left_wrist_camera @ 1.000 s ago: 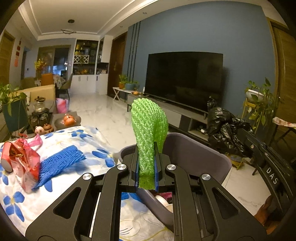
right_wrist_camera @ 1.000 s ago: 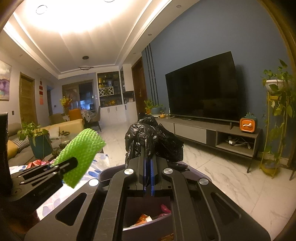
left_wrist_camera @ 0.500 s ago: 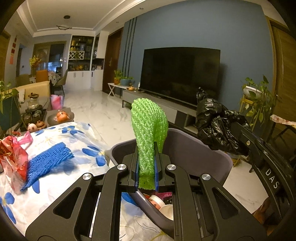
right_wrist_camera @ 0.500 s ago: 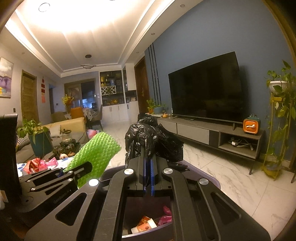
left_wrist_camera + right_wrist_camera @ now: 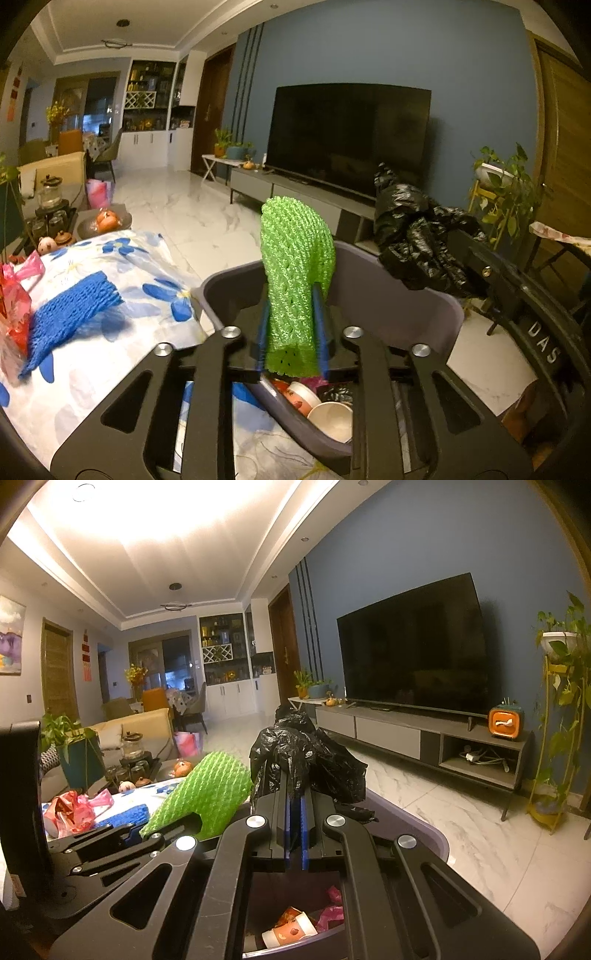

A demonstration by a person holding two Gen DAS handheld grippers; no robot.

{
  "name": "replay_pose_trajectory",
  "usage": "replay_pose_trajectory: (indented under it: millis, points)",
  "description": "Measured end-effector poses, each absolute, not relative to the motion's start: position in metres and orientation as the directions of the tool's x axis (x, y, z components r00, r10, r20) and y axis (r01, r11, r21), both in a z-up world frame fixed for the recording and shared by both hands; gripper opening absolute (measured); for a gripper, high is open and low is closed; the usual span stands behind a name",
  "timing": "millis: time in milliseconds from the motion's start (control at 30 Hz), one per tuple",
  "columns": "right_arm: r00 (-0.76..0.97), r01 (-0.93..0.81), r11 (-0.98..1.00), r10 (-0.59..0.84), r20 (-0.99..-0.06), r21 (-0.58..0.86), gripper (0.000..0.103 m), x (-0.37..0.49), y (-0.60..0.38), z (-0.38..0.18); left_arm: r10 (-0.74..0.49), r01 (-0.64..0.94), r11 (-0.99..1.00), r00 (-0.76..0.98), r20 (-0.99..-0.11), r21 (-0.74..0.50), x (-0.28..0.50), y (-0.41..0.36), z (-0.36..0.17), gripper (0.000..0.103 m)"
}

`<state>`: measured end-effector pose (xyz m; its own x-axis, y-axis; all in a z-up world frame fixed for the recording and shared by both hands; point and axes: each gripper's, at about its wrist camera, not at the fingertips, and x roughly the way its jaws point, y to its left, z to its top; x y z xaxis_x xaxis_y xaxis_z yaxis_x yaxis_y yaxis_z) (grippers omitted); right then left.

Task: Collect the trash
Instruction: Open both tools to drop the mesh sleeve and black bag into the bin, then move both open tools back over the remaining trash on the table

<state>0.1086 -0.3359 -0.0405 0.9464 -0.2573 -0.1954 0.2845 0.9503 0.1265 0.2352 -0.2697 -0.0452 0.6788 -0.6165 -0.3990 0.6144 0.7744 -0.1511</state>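
Your left gripper (image 5: 291, 332) holds the green net (image 5: 295, 273), with the fingers spread a bit, right over the bin (image 5: 406, 310). Your right gripper (image 5: 294, 827) is pinched tight on the black bag (image 5: 303, 760). Cups (image 5: 328, 417) and wrappers already lie in the bin. A blue net (image 5: 70, 310) and a red wrapper (image 5: 14, 310) wait on the table (image 5: 110, 369). You can't see the bin's bottom; the grippers hide most of it.
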Motion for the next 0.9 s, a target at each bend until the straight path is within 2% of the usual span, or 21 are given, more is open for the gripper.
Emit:
replay_pose_trajectory:
  millis: [33, 100, 133, 167, 200, 233, 300, 500, 900]
  points:
    - [0.946, 0.284, 0.95, -0.256, -0.198, 0.13, 0.006, 0.109, -0.337, -0.041, -0.617, 0.614, 0.774, 0.675, -0.403, -0.156, 0.236, -0.269, -0.047, 0.034]
    - [0.944, 0.288, 0.949, -0.259, -0.203, 0.131, 0.011, 0.11, -0.337, -0.041, -0.622, 0.612, 0.772, 0.672, -0.402, -0.17, 0.237, -0.266, -0.049, 0.052]
    - [0.944, 0.29, 0.948, -0.261, -0.204, 0.13, 0.013, 0.11, -0.337, -0.041, -0.616, 0.606, 0.777, 0.68, -0.397, -0.168, 0.236, -0.264, -0.05, 0.053]
    - [0.942, 0.293, 0.947, -0.263, -0.207, 0.13, 0.021, 0.111, -0.337, -0.041, -0.612, 0.603, 0.781, 0.685, -0.395, -0.165, 0.235, -0.263, -0.051, 0.055]
    - [0.941, 0.296, 0.946, -0.266, -0.207, 0.13, 0.036, 0.111, -0.337, -0.042, -0.61, 0.6, 0.783, 0.686, -0.397, -0.165, 0.235, -0.262, -0.051, 0.058]
    - [0.941, 0.3, 0.945, -0.271, -0.204, 0.131, 0.04, 0.111, -0.338, -0.042, -0.604, 0.591, 0.788, 0.69, -0.399, -0.17, 0.236, -0.26, -0.052, 0.06]
    - [0.94, 0.308, 0.943, -0.281, -0.195, 0.126, 0.042, 0.109, -0.336, -0.042, -0.595, 0.576, 0.797, 0.699, -0.397, -0.182, 0.236, -0.254, -0.052, 0.067]
    - [0.941, 0.31, 0.941, -0.284, -0.185, 0.136, 0.048, 0.102, -0.334, -0.042, -0.524, 0.493, 0.851, 0.763, -0.378, -0.182, 0.228, -0.223, -0.049, 0.08]
    - [0.953, 0.277, 0.952, -0.254, -0.163, 0.133, 0.065, 0.086, -0.299, -0.042, -0.256, 0.232, 0.967, 0.897, -0.36, -0.109, 0.201, -0.128, -0.038, 0.084]
